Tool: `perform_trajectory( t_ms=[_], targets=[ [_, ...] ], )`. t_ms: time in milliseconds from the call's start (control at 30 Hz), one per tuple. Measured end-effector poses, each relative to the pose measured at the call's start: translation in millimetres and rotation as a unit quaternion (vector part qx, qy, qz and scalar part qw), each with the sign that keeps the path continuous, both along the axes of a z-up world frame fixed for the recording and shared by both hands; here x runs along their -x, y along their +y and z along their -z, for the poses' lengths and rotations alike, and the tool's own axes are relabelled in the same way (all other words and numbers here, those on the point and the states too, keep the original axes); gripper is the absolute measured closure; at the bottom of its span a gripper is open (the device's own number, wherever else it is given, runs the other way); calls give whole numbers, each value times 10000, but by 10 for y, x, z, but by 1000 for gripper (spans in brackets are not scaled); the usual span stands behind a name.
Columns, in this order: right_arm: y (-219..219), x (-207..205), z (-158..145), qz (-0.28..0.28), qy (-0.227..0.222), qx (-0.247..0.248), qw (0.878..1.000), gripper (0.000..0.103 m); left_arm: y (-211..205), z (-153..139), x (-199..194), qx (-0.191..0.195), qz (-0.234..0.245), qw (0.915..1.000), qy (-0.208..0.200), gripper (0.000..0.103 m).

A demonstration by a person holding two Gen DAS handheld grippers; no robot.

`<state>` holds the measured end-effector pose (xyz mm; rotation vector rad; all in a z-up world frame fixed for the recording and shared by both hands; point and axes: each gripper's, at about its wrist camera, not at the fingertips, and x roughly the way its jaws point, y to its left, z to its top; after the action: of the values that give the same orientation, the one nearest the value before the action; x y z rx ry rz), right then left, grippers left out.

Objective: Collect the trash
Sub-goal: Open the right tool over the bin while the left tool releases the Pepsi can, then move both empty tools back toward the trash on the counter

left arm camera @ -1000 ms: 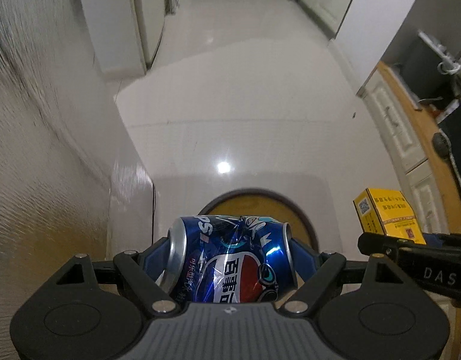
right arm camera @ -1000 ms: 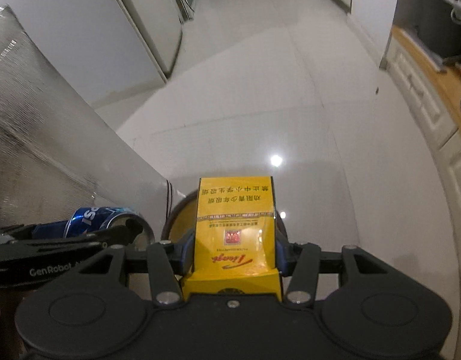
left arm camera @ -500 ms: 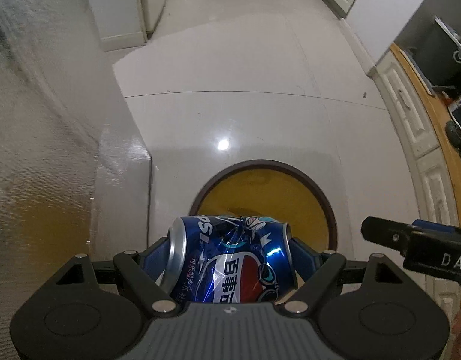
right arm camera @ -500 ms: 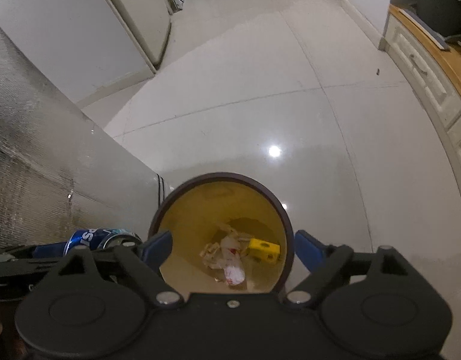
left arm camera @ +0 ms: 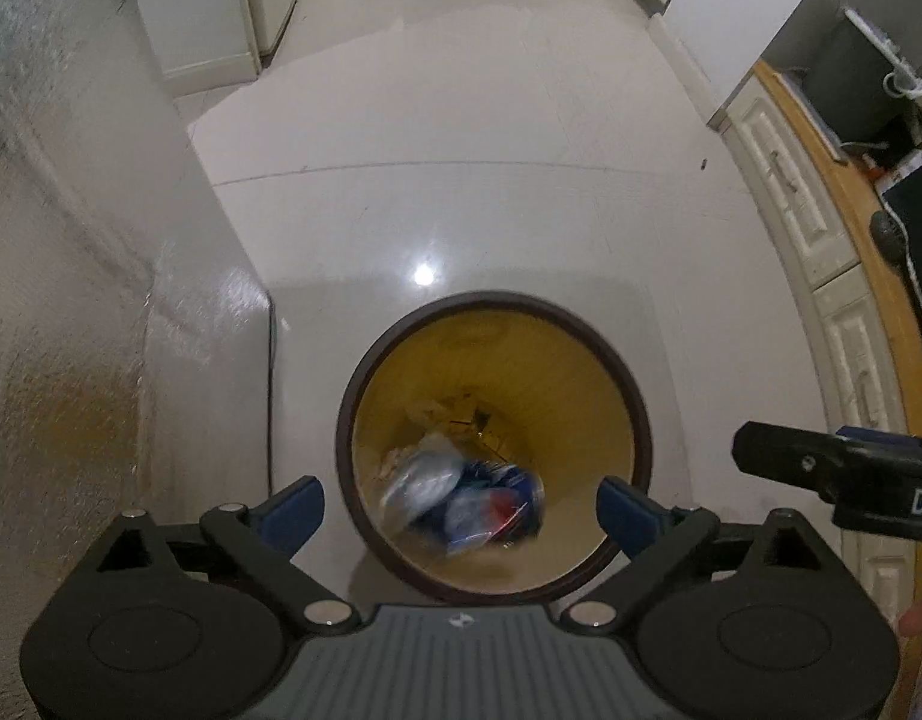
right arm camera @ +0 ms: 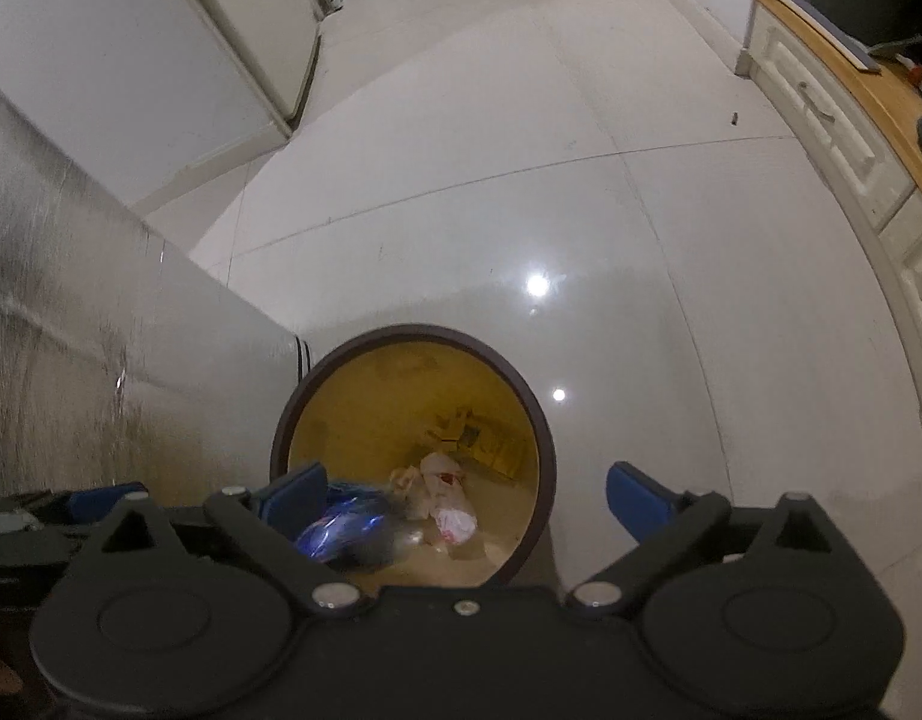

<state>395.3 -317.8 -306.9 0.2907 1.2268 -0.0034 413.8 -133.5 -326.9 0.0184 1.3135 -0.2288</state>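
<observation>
A round bin (left arm camera: 491, 298) with a dark brown rim and yellow inside stands on the floor right below both grippers. The blue cola can (left arm camera: 485, 504) shows as a blur, falling inside it. My left gripper (left arm camera: 461, 513) hangs over the bin's near rim. Its jaws are opening, with nothing between the blue pads. In the right wrist view the can (right arm camera: 347, 525) drops beside crumpled paper (right arm camera: 440, 495) inside the bin (right arm camera: 413, 331). A dim yellowish box (right arm camera: 497, 450) lies deeper in. My right gripper (right arm camera: 467, 492) is also opening and empty.
A silvery textured panel (left arm camera: 71, 300) rises close on the left, next to the bin. White cabinets under a wooden counter (left arm camera: 821, 228) run along the right. Pale glossy floor tiles (left arm camera: 461, 150) stretch ahead. A thin dark cable (right arm camera: 302, 354) hangs by the bin's left side.
Both grippers sank towards the bin. The right one let go of the yellow box, which fell in. The left one then opened and released the can.
</observation>
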Motion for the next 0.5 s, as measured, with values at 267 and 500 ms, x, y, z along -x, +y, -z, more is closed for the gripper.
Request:
perform_trajectory(
  t_ms=[267, 500],
  targets=[
    [43, 77, -37, -207, 41, 211, 9996, 0, 108, -44, 79, -215, -65, 9997, 97, 2],
    [46, 187, -116, -270, 32, 263, 9993, 0, 182, -159, 164, -304, -101, 9994, 113, 0]
  ],
)
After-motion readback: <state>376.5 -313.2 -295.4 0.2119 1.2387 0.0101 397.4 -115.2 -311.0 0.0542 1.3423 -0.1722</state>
